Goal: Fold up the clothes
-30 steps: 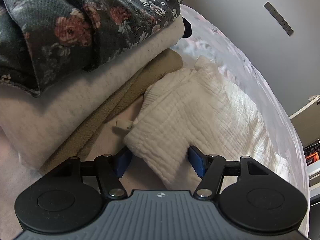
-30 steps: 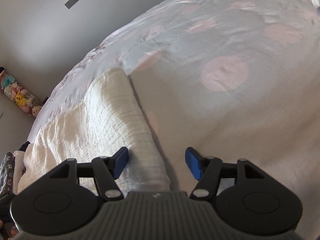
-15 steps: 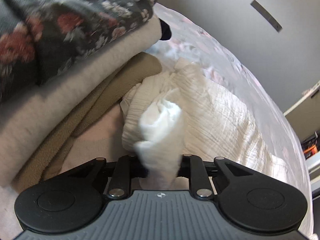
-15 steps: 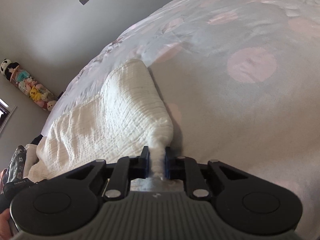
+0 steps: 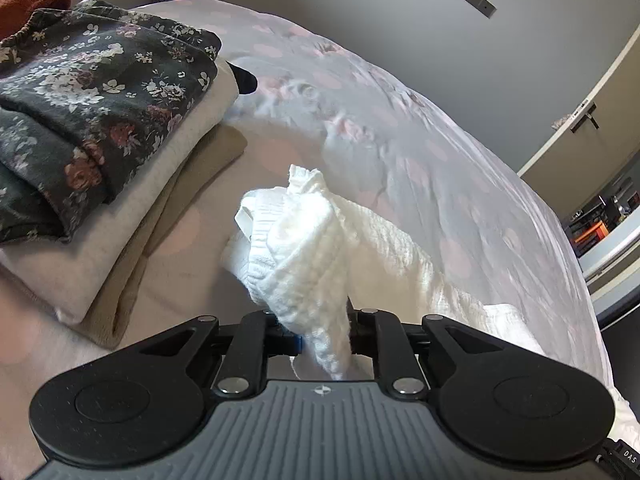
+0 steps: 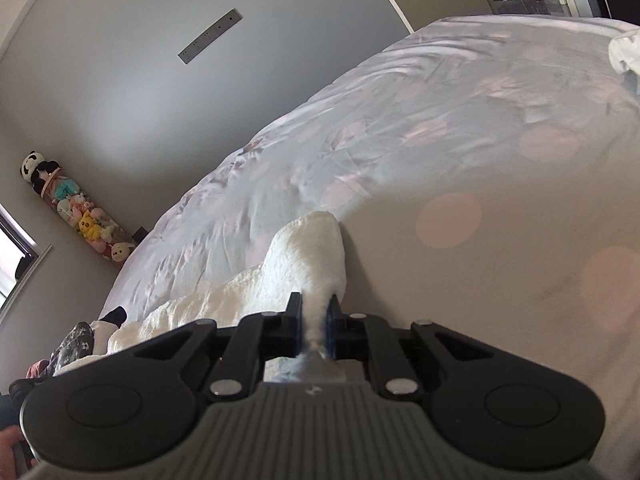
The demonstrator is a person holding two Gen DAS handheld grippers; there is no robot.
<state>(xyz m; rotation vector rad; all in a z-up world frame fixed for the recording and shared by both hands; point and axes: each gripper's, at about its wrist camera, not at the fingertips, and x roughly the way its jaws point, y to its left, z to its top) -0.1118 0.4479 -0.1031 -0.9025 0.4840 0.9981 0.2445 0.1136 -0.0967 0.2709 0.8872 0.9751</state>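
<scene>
A white crinkled garment (image 5: 320,248) lies on the bed, one end bunched and raised off the cover. My left gripper (image 5: 322,326) pinches that end; its jaws are still closing, with the cloth pressed between the pads. In the right wrist view the other end of the garment (image 6: 312,248) rises in a ridge into my right gripper (image 6: 315,320). Its blue pads (image 6: 297,326) squeeze the cloth and are closing too. The rest of the garment sags to the left along the bed.
A stack of folded clothes sits left of the garment: dark floral piece (image 5: 92,92) on top, cream one (image 5: 160,184), tan one (image 5: 200,168) beneath. The pink-dotted bed cover (image 6: 480,160) stretches away. A white item (image 6: 622,52) lies far right. Plush toys (image 6: 80,216) hang on the wall.
Both grippers went from open around the garment's ends to shut on them. They then rose, pulling the cloth up from the bed and bunching it.
</scene>
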